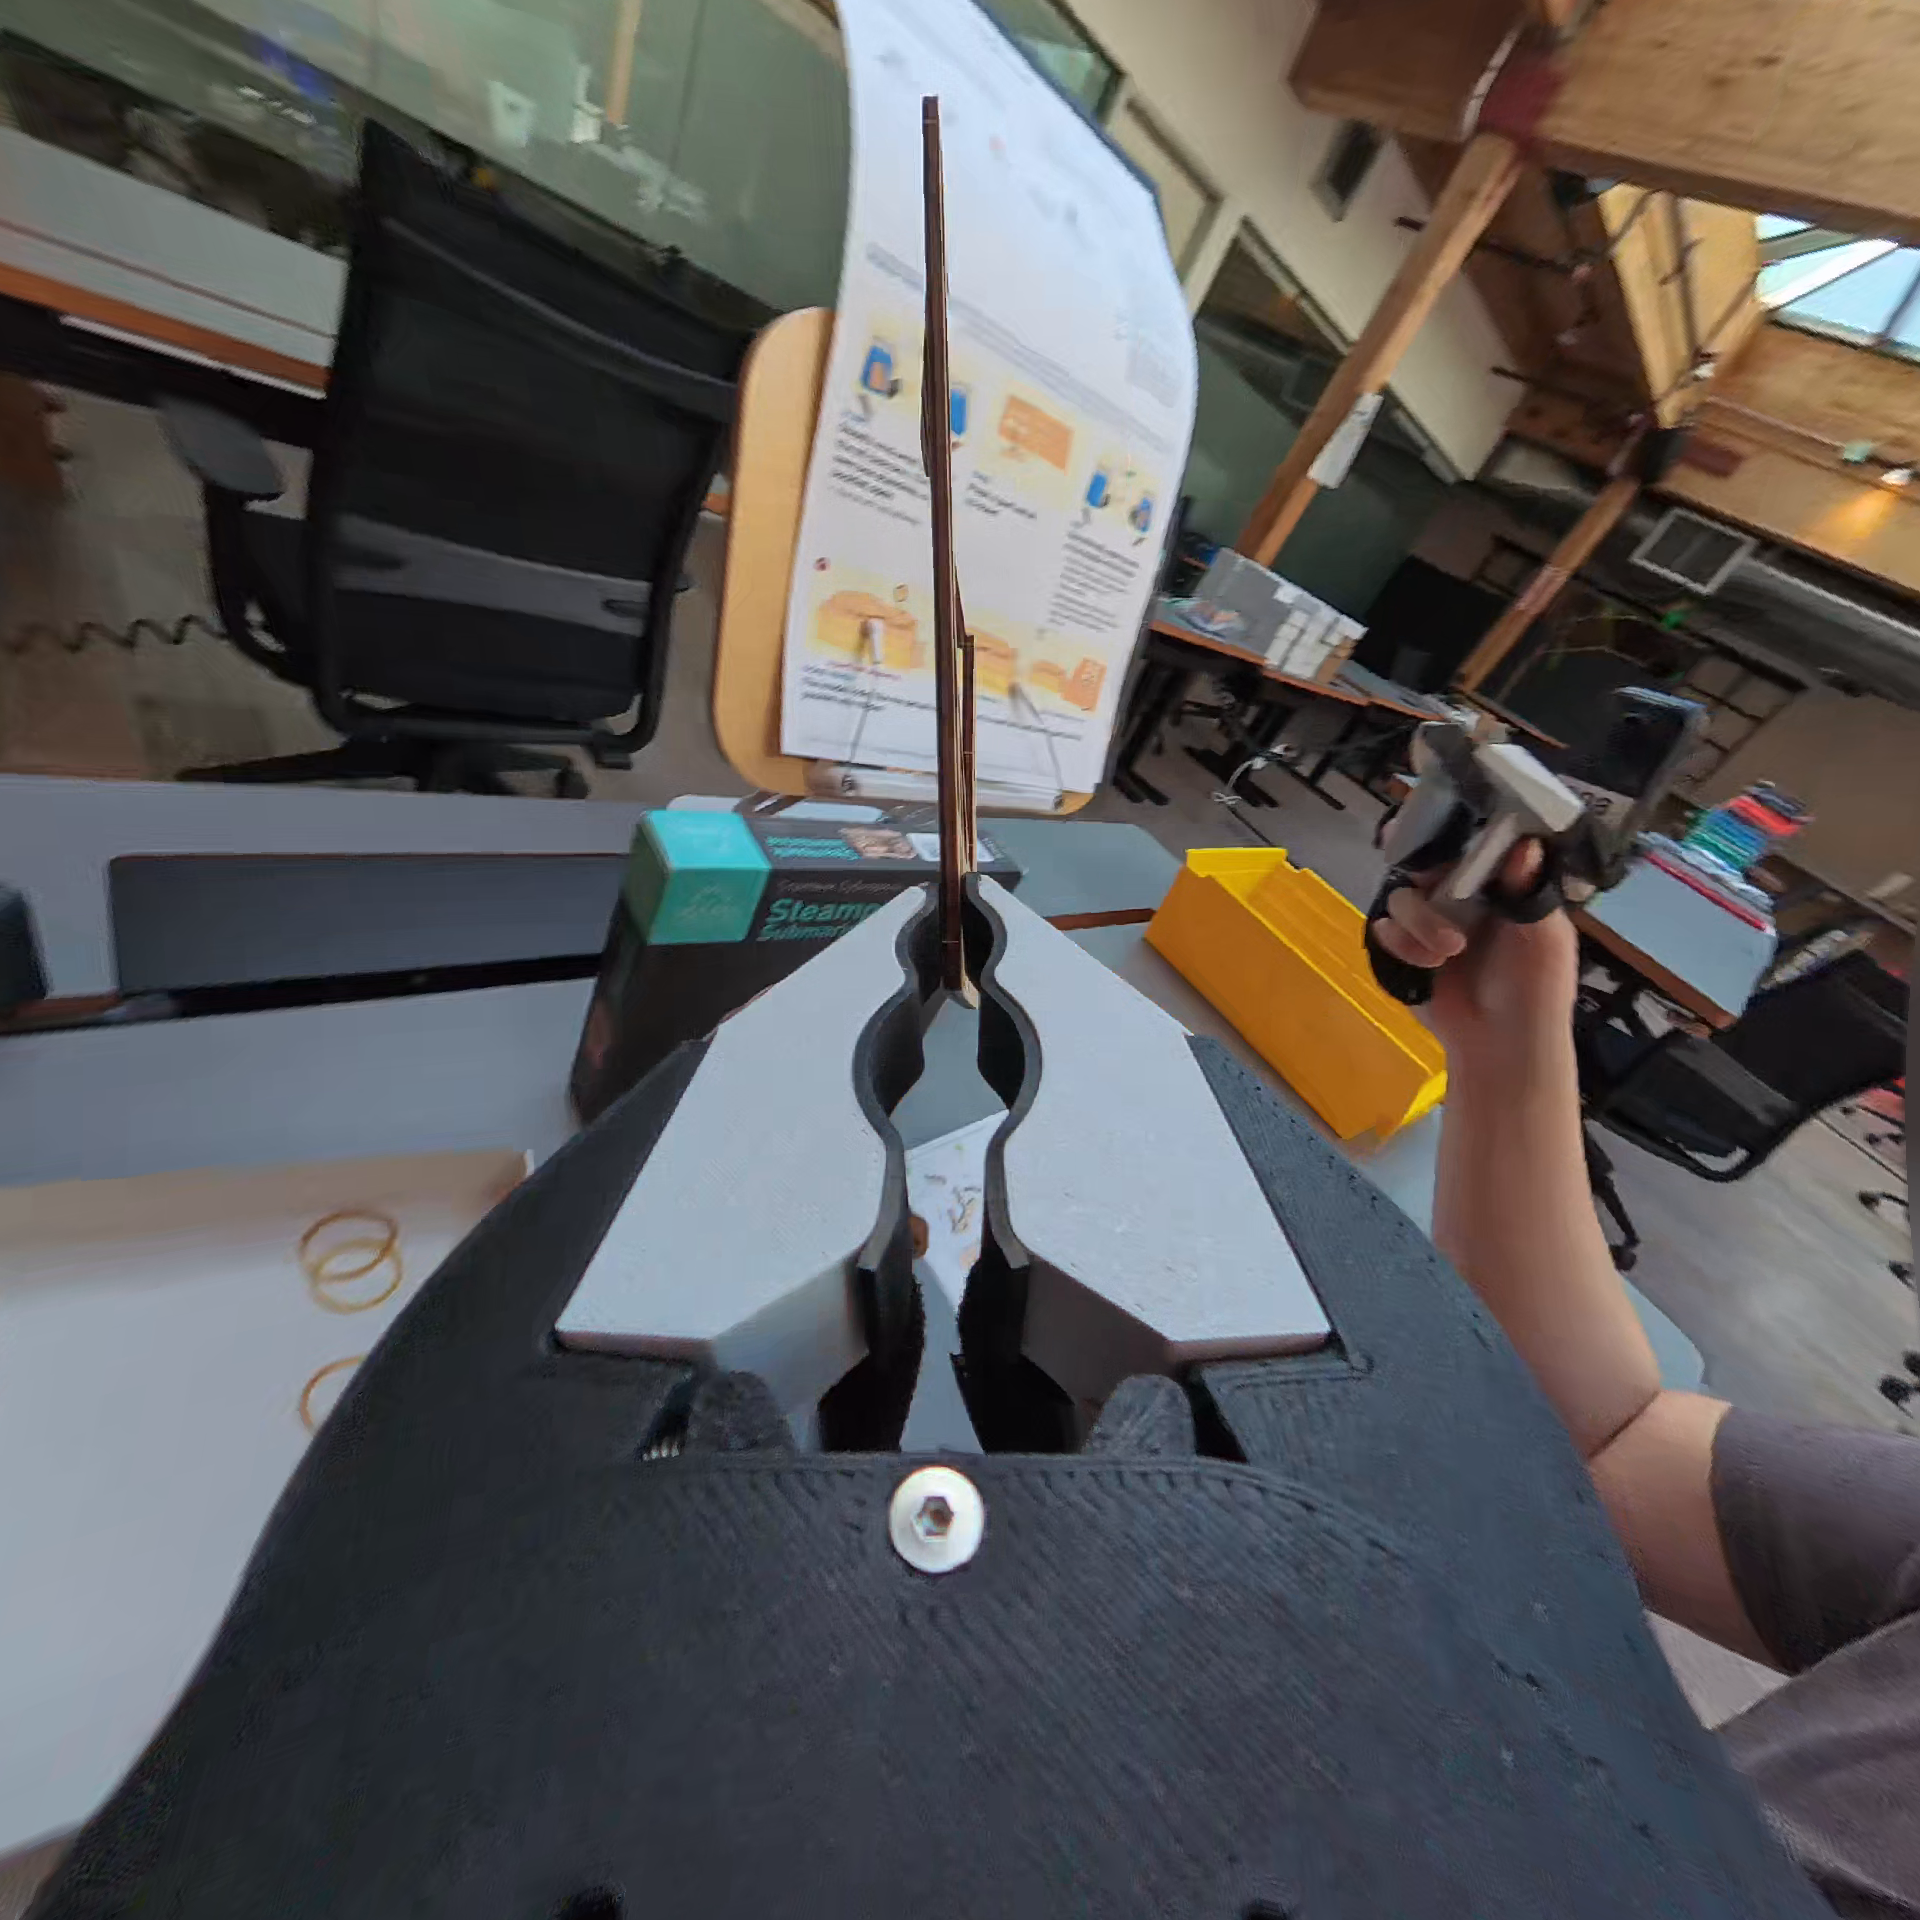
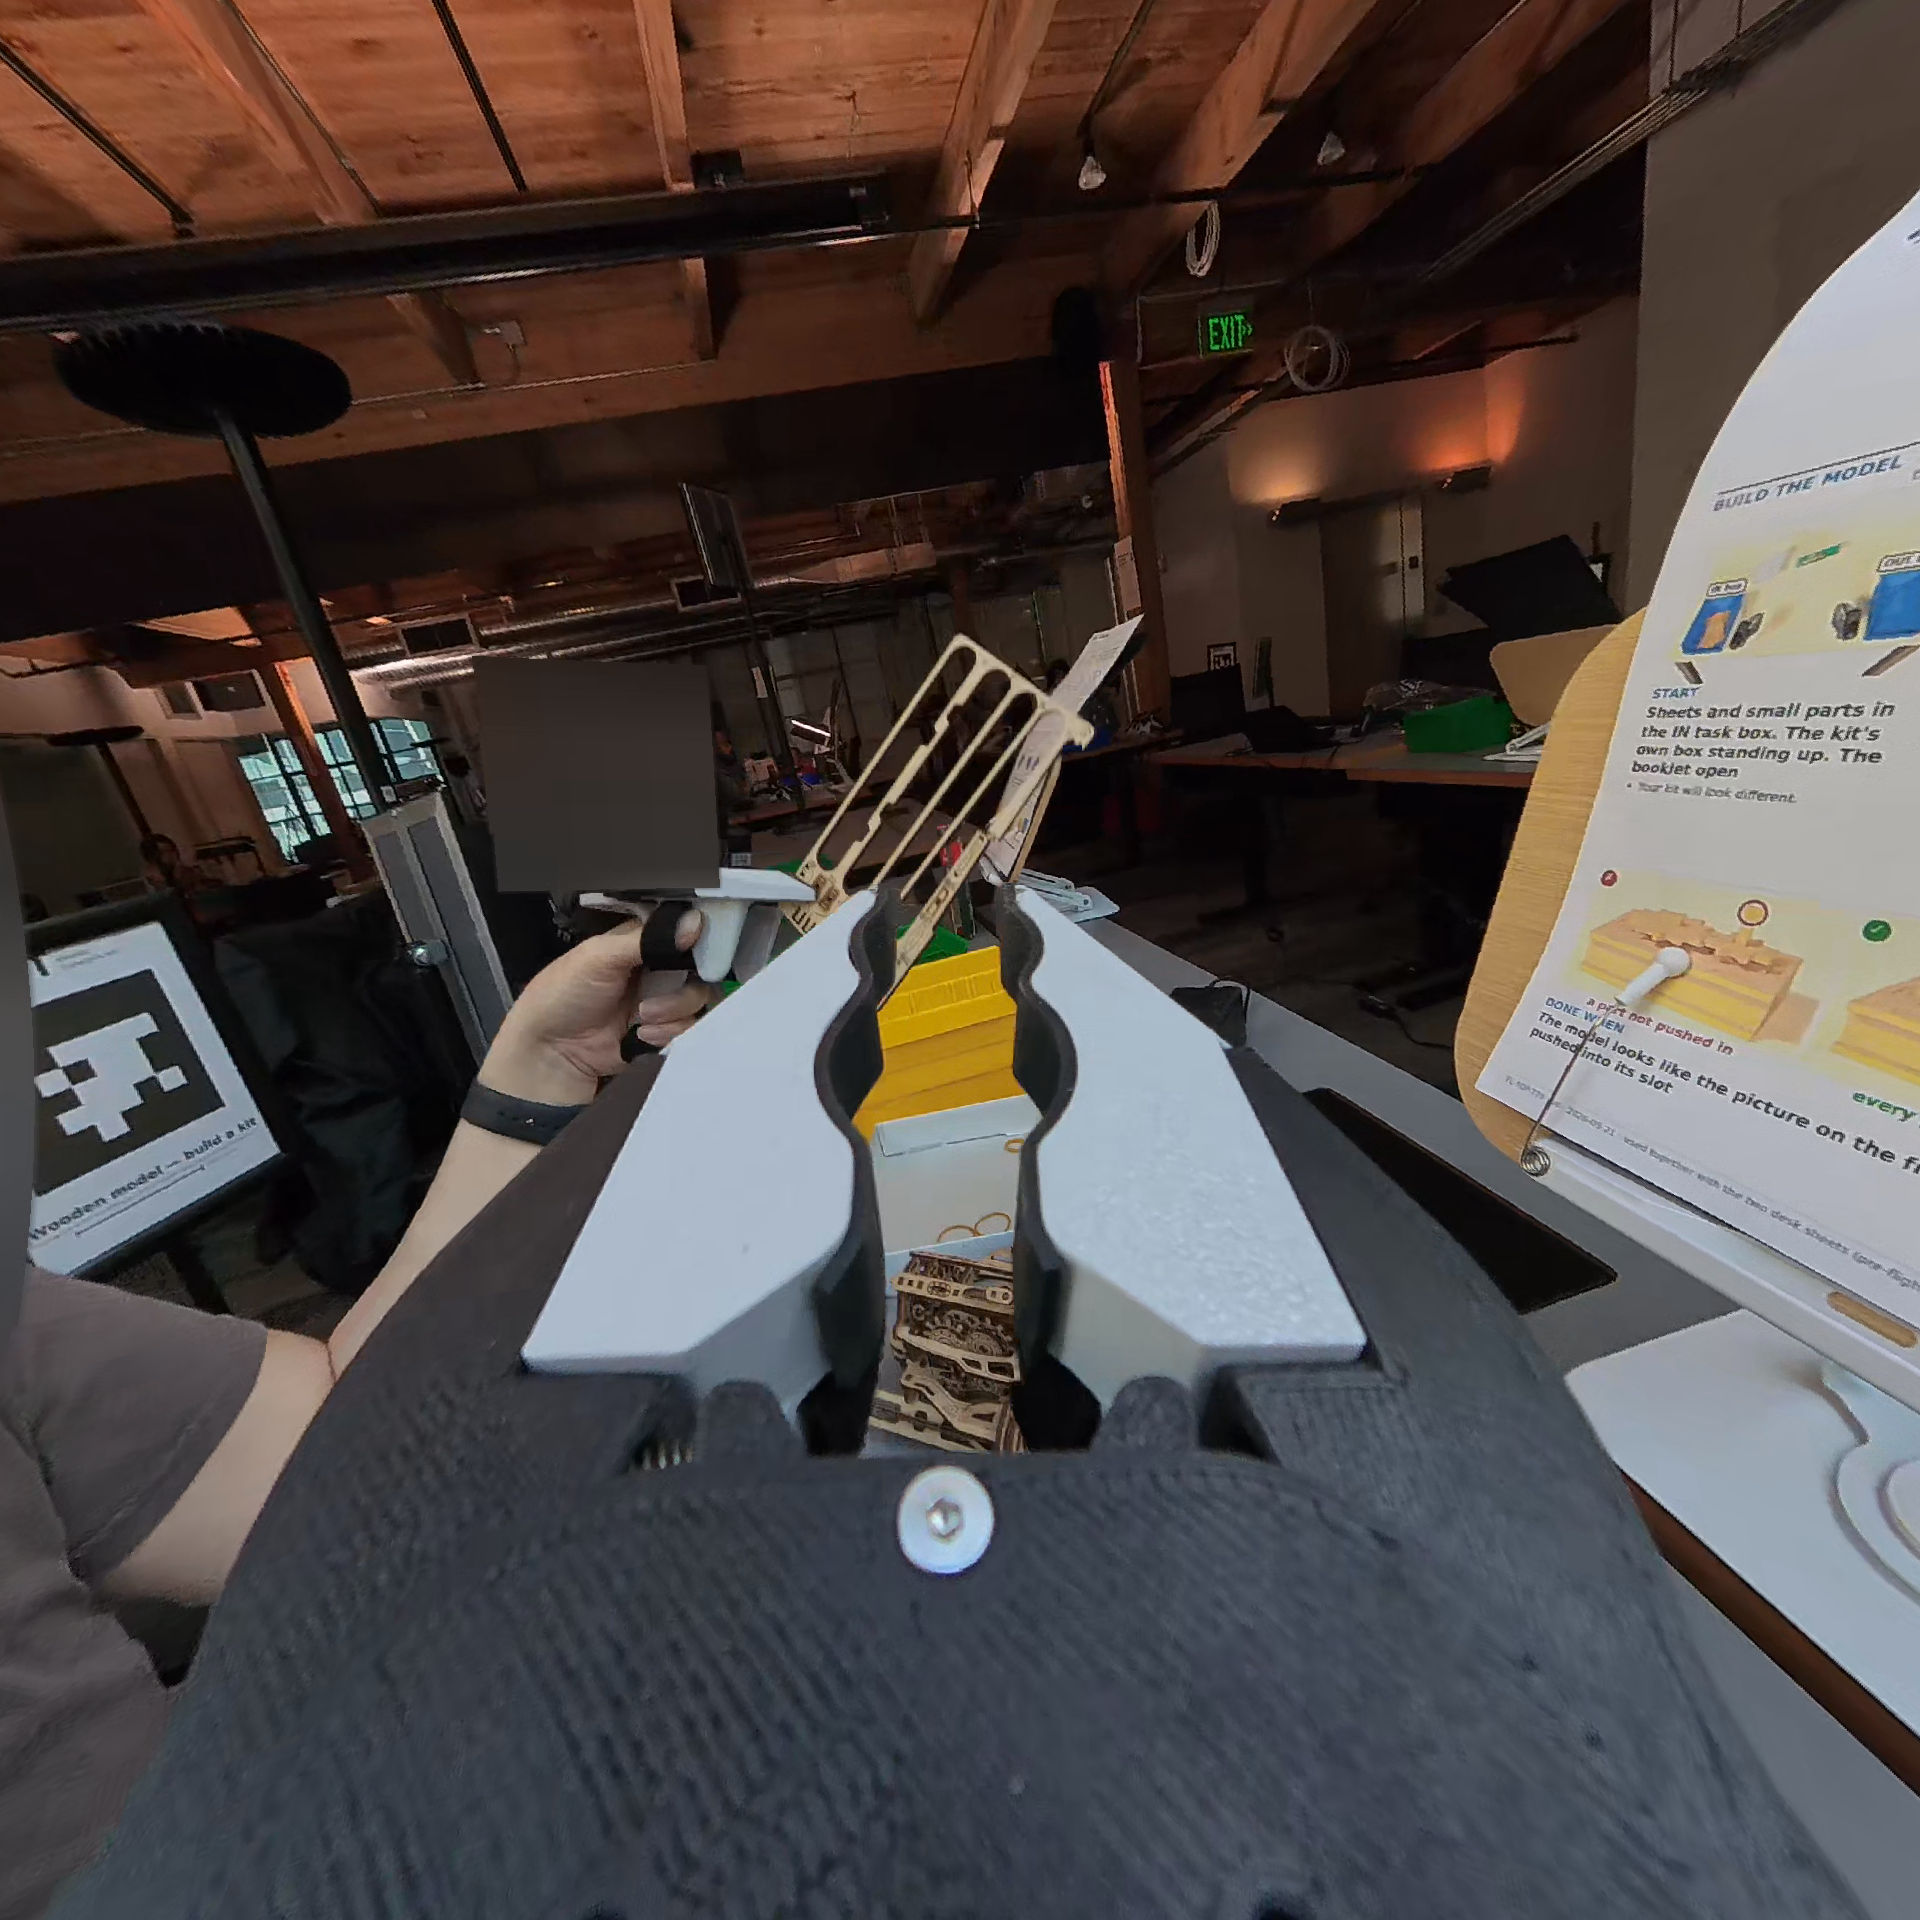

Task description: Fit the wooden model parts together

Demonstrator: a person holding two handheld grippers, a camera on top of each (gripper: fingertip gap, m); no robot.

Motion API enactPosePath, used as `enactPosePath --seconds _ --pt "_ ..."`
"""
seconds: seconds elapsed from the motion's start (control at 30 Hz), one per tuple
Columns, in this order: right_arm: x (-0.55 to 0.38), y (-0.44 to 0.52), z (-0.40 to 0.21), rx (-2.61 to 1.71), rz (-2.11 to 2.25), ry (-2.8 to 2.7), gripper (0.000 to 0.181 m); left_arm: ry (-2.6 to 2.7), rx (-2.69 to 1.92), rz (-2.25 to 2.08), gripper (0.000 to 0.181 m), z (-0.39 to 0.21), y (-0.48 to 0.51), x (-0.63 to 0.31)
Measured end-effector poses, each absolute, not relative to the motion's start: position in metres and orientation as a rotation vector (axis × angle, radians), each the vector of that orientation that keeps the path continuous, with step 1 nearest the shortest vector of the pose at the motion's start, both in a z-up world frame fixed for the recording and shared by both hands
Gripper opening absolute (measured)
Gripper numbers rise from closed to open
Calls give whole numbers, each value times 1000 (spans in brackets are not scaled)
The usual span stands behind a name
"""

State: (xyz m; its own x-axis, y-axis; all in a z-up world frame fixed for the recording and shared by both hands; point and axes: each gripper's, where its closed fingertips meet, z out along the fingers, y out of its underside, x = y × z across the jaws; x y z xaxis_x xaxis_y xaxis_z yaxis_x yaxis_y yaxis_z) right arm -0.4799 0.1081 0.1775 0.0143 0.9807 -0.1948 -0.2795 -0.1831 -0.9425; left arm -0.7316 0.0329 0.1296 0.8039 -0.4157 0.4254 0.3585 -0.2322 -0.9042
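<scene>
Here, left wrist view: the left gripper [image 1: 951,940] is clenched on a thin wooden sheet [image 1: 938,499], held edge-on and upright, its lower edge pinched at the very tips of the grey fingers [image 1: 790,1081]. Behind it stands an instruction sheet [image 1: 1049,436] on a wooden stand. On the table, a dark kit box [image 1: 717,935] sits just left of the fingertips, a yellow bin [image 1: 1299,977] to the right, rubber bands [image 1: 348,1259] near left. Far right, a hand holds the right gripper [image 1: 1475,821]; its finger ends are not visible from here.

Right wrist view: the right gripper [image 2: 940,914] stands open with nothing between its jaws. Beyond its tips the wooden sheet shows as a pale fret frame with long cut-out slots, tilted, its lower corner in the left gripper at centre left. Through the gap, low and near, lies a partly built wooden model [image 2: 951,1340], with the yellow bin farther off.

Judgement: the sheet looks light, thin and brittle; its narrow bars would likely snap under twist. Best hold seems the solid border, near a corner, not the slender ribs.

Hidden: most of the model is masked by the fingers, so its slots cannot be read. Edge-on, the sheet's remaining parts cannot be made out.
</scene>
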Motion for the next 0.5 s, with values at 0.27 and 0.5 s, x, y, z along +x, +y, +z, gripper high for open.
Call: enactPosePath --seconds 0.27,0.5 --pt "-461 96 198 -1067 1521 -850 18 -377 -1789 -716 0 32 -62 -815" --pt "-442 87 215 -981 1566 -795 18 -512 -1679 -964 0 -18 -95 -821"
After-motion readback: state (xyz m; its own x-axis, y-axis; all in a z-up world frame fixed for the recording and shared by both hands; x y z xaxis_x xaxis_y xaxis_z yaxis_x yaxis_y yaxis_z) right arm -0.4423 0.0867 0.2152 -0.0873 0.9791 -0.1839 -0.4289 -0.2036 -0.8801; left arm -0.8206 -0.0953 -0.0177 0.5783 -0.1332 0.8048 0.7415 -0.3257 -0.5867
